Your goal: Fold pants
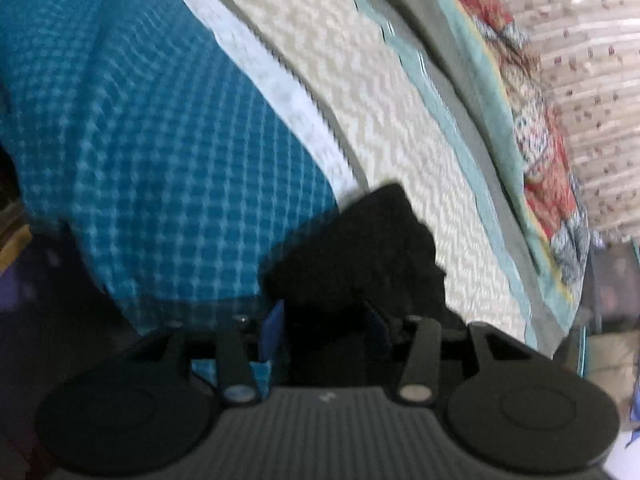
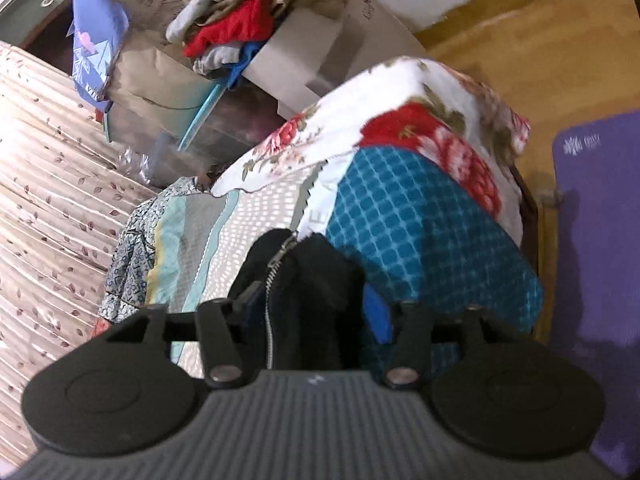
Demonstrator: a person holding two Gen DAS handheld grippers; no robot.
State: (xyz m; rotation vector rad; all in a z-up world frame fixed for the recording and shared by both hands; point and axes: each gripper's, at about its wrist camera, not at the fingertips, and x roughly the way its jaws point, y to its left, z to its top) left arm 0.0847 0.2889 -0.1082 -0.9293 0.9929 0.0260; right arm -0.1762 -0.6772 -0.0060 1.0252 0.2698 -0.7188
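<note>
Between both parted jaws, bunched black pants (image 2: 304,280) with silver zipper (image 2: 276,268), grip unclear.

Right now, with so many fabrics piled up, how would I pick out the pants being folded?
Start at the big teal checked blanket over the bed. At its near edge, beside the cream zigzag cloth, lies a bunched black fabric garment. It is the only plain black piece, with a silver zipper down its front.

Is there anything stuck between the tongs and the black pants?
No, nothing visible. The black pants already lie right between the right tongs, zipper showing, and between the left tongs too. Only the blue checked blanket lies beside and under them.
</note>
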